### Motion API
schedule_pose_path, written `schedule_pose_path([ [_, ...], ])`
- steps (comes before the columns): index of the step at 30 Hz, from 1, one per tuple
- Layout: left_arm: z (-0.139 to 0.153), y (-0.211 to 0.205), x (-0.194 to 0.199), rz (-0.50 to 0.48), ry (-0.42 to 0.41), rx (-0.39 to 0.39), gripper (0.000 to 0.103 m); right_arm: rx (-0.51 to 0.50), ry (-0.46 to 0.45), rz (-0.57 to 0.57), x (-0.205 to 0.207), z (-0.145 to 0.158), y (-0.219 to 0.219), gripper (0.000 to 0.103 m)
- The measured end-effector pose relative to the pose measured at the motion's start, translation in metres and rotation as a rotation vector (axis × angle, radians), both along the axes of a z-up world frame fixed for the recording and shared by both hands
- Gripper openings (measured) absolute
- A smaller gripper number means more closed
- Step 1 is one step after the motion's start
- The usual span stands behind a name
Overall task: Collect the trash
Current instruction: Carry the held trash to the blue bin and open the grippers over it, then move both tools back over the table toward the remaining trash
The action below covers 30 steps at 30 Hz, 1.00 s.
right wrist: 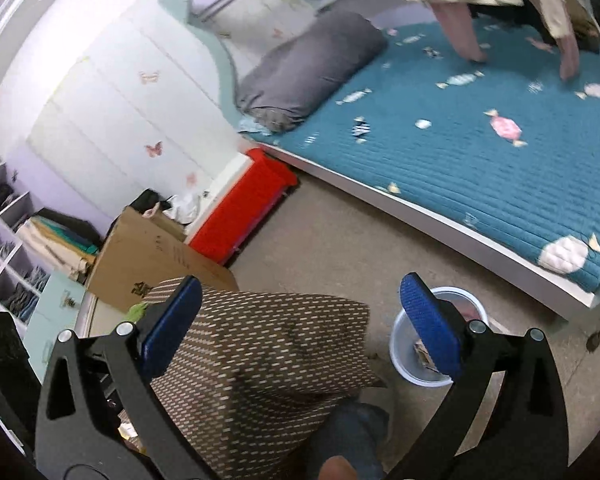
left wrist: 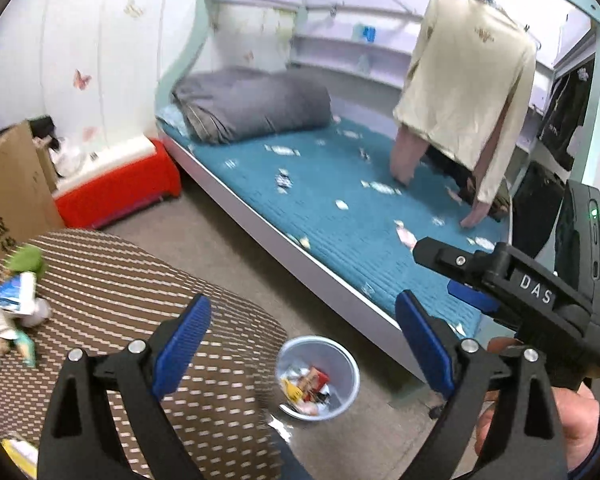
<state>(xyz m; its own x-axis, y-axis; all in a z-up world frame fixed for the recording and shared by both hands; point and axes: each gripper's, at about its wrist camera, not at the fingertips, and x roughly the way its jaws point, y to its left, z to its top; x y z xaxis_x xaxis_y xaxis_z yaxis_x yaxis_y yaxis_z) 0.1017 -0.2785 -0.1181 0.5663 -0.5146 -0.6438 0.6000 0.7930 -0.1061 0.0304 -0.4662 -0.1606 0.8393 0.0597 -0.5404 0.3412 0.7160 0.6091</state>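
A small pale blue trash bin stands on the floor between the table and the bed, holding several wrappers; it also shows in the right wrist view. A pile of trash, with a green piece, a blue-white carton and papers, lies at the left of the brown striped table. My left gripper is open and empty, above the table edge and the bin. My right gripper is open and empty, over the table; its body also shows in the left wrist view.
A bed with a teal quilt and a grey rolled duvet fills the far side. A red box and a cardboard box stand at the left. Clothes hang over the bed. White shelves stand left.
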Motion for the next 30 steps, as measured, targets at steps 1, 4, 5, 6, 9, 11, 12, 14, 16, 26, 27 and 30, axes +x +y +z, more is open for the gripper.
schedule_pose_path([
  [1, 0.004, 0.007, -0.002, 0.007, -0.015, -0.003, 0.093, -0.017, -0.007, 0.015, 0.001, 0.006, 0.008, 0.097],
  [4, 0.016, 0.032, -0.007, 0.047, -0.055, -0.005, 0.093, -0.036, -0.026, 0.066, 0.006, 0.017, 0.03, 0.097],
  [5, 0.02, 0.043, -0.008, 0.062, -0.062, -0.012, 0.093, -0.062, -0.03, 0.084, 0.009, 0.022, 0.042, 0.097],
  [6, 0.023, 0.054, -0.009, 0.08, -0.073, -0.019, 0.093, -0.078, -0.032, 0.095, 0.01, 0.025, 0.049, 0.097],
  [9, 0.03, 0.084, -0.012, 0.132, -0.106, -0.024, 0.093, -0.151, -0.046, 0.141, 0.015, 0.038, 0.079, 0.097],
  [11, 0.03, 0.102, -0.014, 0.172, -0.123, -0.022, 0.093, -0.213, -0.051, 0.18, 0.018, 0.045, 0.1, 0.097],
  [12, 0.031, 0.109, -0.014, 0.188, -0.129, -0.023, 0.093, -0.25, -0.057, 0.202, 0.02, 0.048, 0.112, 0.097],
  [14, 0.033, 0.134, -0.017, 0.229, -0.151, -0.037, 0.093, -0.309, -0.065, 0.258, 0.024, 0.053, 0.135, 0.097],
  [16, 0.032, 0.156, -0.021, 0.271, -0.164, -0.033, 0.093, -0.351, -0.071, 0.316, 0.026, 0.054, 0.157, 0.097],
  [26, 0.017, 0.271, -0.035, 0.498, -0.142, -0.016, 0.093, -0.441, -0.069, 0.654, 0.044, 0.044, 0.257, 0.097],
  [27, 0.012, 0.283, -0.037, 0.519, -0.132, -0.015, 0.093, -0.449, -0.055, 0.7, 0.046, 0.039, 0.269, 0.097],
  [30, -0.002, 0.317, -0.041, 0.574, -0.099, 0.002, 0.093, -0.48, -0.018, 0.791, 0.049, 0.027, 0.296, 0.097],
])
